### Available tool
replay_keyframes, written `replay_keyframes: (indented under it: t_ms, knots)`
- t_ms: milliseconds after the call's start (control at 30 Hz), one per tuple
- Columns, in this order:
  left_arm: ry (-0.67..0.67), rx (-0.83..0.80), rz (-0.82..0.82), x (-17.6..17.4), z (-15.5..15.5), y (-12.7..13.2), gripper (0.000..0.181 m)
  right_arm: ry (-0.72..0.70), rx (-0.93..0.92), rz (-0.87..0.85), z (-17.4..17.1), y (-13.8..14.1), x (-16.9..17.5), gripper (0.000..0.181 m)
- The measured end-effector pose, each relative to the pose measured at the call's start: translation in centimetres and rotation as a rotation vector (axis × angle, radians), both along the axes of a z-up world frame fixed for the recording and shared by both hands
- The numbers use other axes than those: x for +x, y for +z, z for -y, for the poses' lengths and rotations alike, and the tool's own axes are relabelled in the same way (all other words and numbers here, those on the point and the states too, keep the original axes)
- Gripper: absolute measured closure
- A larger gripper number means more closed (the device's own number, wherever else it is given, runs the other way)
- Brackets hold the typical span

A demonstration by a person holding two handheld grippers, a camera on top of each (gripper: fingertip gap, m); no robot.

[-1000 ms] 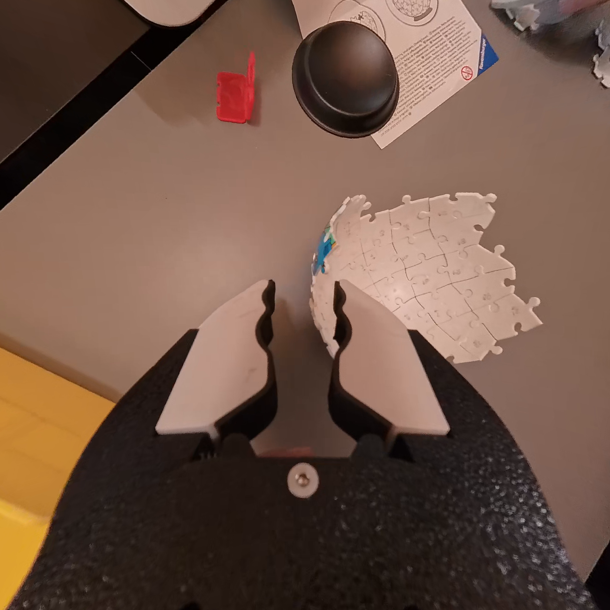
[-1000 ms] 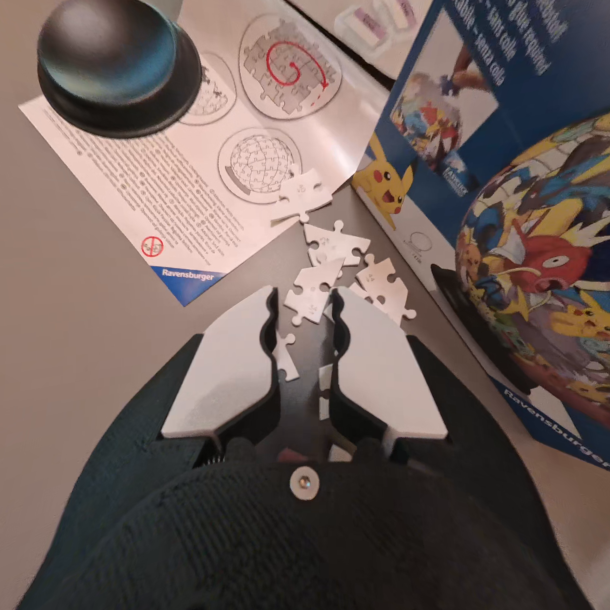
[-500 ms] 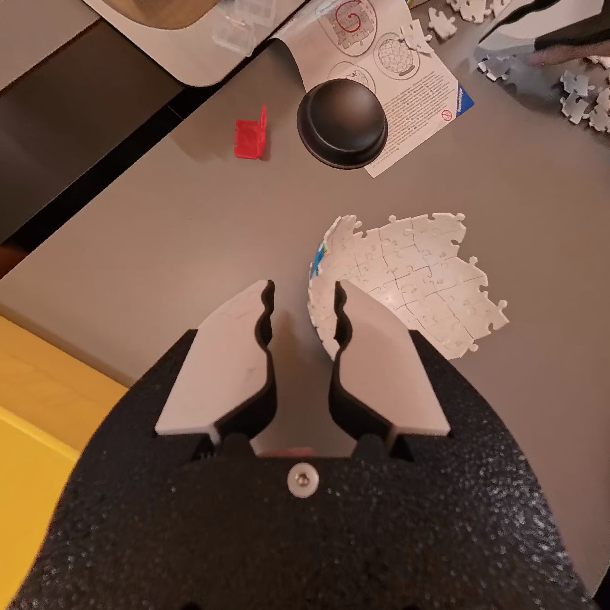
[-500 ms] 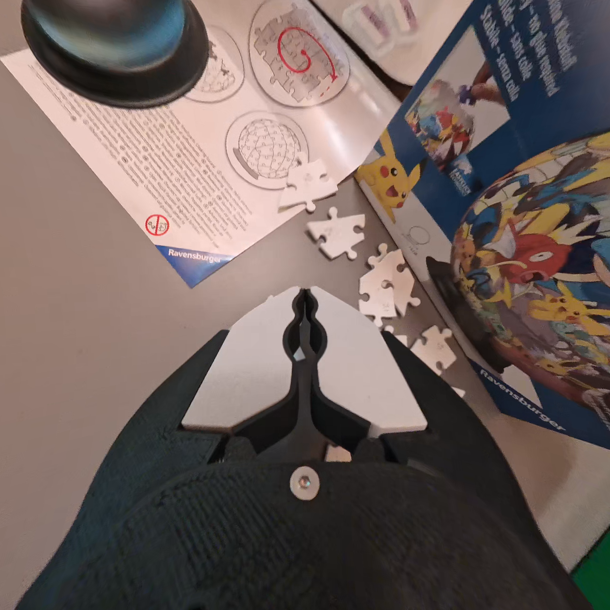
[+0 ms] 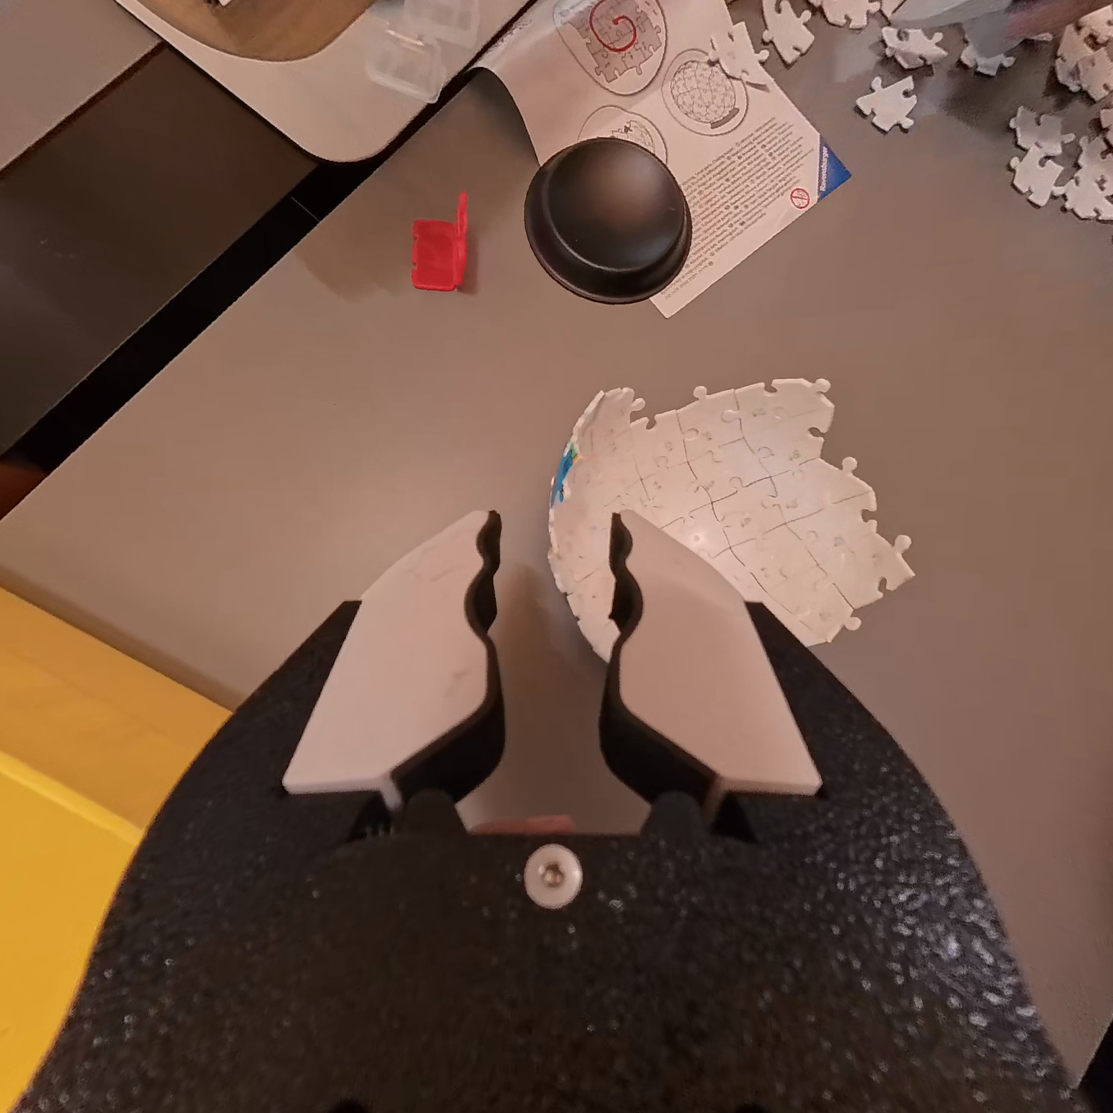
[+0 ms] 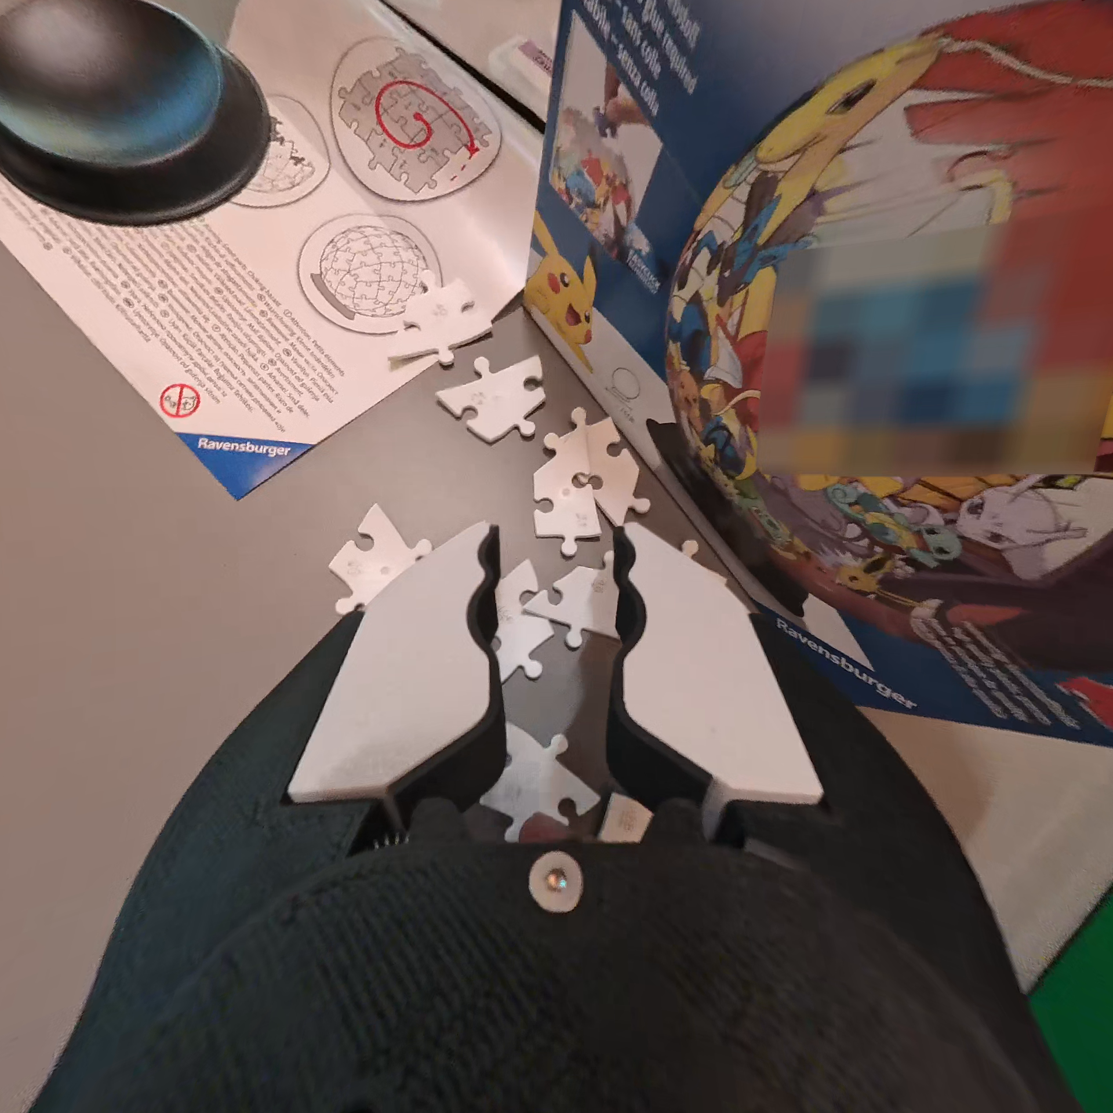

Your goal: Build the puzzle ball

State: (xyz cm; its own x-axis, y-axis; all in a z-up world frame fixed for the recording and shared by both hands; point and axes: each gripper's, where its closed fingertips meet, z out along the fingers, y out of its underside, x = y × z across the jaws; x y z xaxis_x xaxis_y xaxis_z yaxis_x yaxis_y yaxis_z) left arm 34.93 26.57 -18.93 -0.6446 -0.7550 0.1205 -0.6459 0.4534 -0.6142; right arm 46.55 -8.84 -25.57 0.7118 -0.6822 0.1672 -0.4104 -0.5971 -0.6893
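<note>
A small red hinged clip (image 5: pixel 441 251) lies open on the grey desk (image 5: pixel 289 421), left of centre. Clear plastic cases (image 5: pixel 405 57) sit on a pale adjacent surface (image 5: pixel 301 90). Yellow flooring (image 5: pixel 72 753) shows below.

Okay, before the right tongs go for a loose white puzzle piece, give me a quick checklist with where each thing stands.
1. Right tongs open: ok.
2. Right tongs empty: ok.
3. Loose white puzzle pieces lying under the right tongs on the grey table: ok.
4. One piece isolated: not ok, several overlap.
5. Left tongs open and empty: ok.
6. Curved white half-built puzzle shell steadied for joining: not ok, it lies loose beside the left tongs.
</note>
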Motion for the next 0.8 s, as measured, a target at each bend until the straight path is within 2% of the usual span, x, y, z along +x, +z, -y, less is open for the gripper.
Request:
replay_keyframes:
  t_ms: [133, 233, 433, 600, 800]
  knots:
    - [0.0, 0.002, -0.005, 0.1, -0.1, -0.2, 0.147, 0.016, -0.012, -0.006, 0.2, -0.4, 1.0, 0.145]
    - [0.005, 0.003, -0.013, 0.2, -0.2, -0.4, 0.147, 0.02, 0.011, -0.099, 0.1, -1.0, 0.7, 0.143]
    - [0.002, 0.012, -0.031, 0.3, -0.1, -1.1, 0.147, 0.023, 0.026, -0.114, -0.4, -1.7, 1.2, 0.143]
    - [-0.009, 0.008, -0.037, 0.2, 0.2, -1.2, 0.147, 0.024, 0.049, -0.144, -0.4, -1.8, 0.8, 0.158]
    - [-0.014, 0.012, -0.029, 0.1, 0.4, -1.0, 0.148, 0.022, 0.021, -0.137, -0.4, -1.8, 0.4, 0.159]
